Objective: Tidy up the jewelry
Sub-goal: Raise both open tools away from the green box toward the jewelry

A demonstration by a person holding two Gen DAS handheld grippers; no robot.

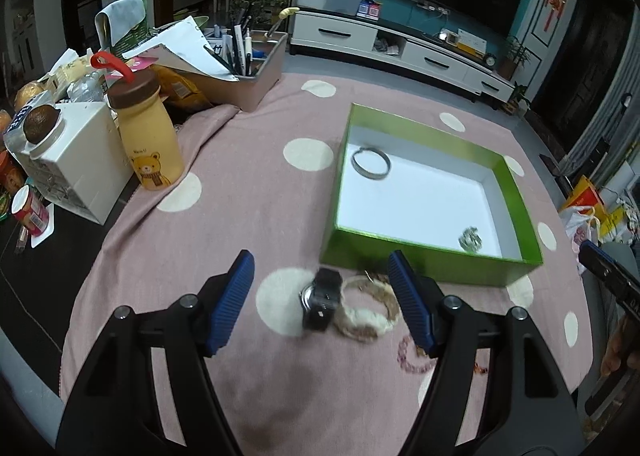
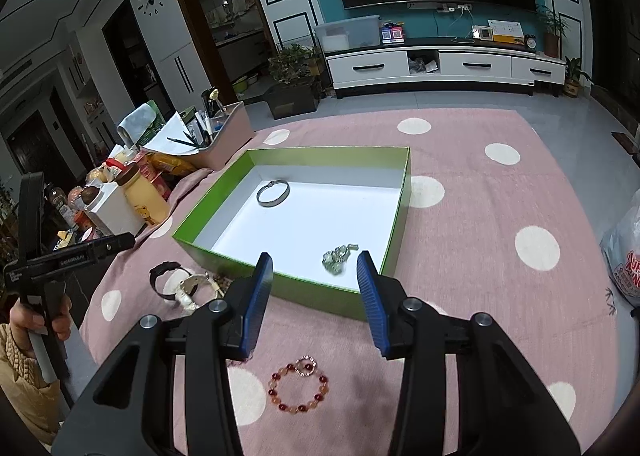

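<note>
The watch (image 1: 321, 298) and pale bracelet (image 1: 370, 314) are smeared by blur. The pink bead strand (image 1: 412, 356) is partly hidden behind the left gripper's (image 1: 322, 302) right finger.

I'm seeing a bear-print bottle (image 1: 150, 136) standing beside a white box (image 1: 78, 160), a pen tray (image 1: 256, 72) sitting behind.

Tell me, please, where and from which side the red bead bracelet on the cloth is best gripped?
Probably from straight above, pinching one arc of the red bead bracelet across its strand. It lies flat on the pink cloth, so nothing stands up to grip from the side. Take the near arc, since a small ring lies at its far edge.
</note>
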